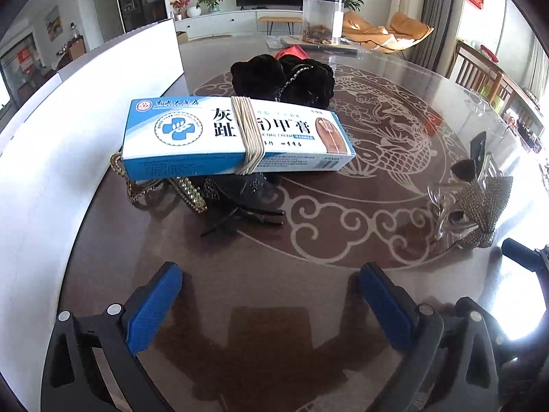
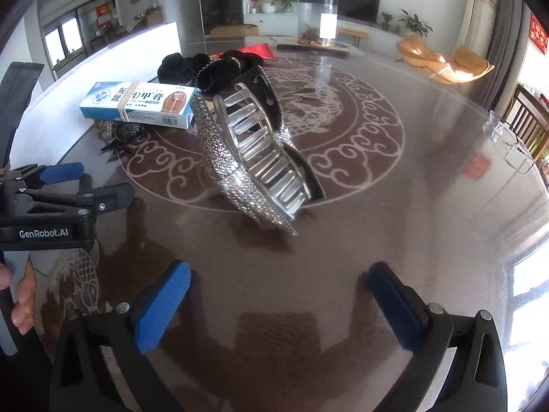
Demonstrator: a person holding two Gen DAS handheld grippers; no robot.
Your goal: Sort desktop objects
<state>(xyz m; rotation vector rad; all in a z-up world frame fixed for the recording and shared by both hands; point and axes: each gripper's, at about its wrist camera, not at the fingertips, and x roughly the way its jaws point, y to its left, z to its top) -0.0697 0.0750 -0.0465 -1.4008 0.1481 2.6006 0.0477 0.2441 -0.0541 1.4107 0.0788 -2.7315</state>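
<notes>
In the left wrist view, the left gripper (image 1: 271, 305) hangs above the glass-topped table (image 1: 343, 292) with its 2 blue pads (image 1: 156, 304) spread wide and nothing between them. Ahead lies a heap that looks unsorted: a blue-and-white cream box (image 1: 236, 137) bound by rubber bands (image 1: 248, 137) rests on top of black hair clips (image 1: 247, 214) and beaded gold pieces (image 1: 185, 192), with black velvet scrunchies (image 1: 284, 80) just behind it. A white board (image 1: 68, 130) stands along the left, and a clear jar (image 1: 322, 19) sits at the far edge. The rhinestone claw clip (image 1: 480, 206) lies apart at the right. In the right wrist view, the right gripper (image 2: 279, 304) is likewise fully spread and empty, aimed at the large rhinestone claw clip (image 2: 254, 158) lying near the table's middle, just right of the cream box (image 2: 140, 104) and the scrunchies (image 2: 206, 65). The left gripper (image 2: 85, 182) shows at the left edge, a person's hand (image 2: 22, 295) below it. Judging by this, sorting has barely begun: no separate groups are visible, and every item remains to be picked up.
</notes>
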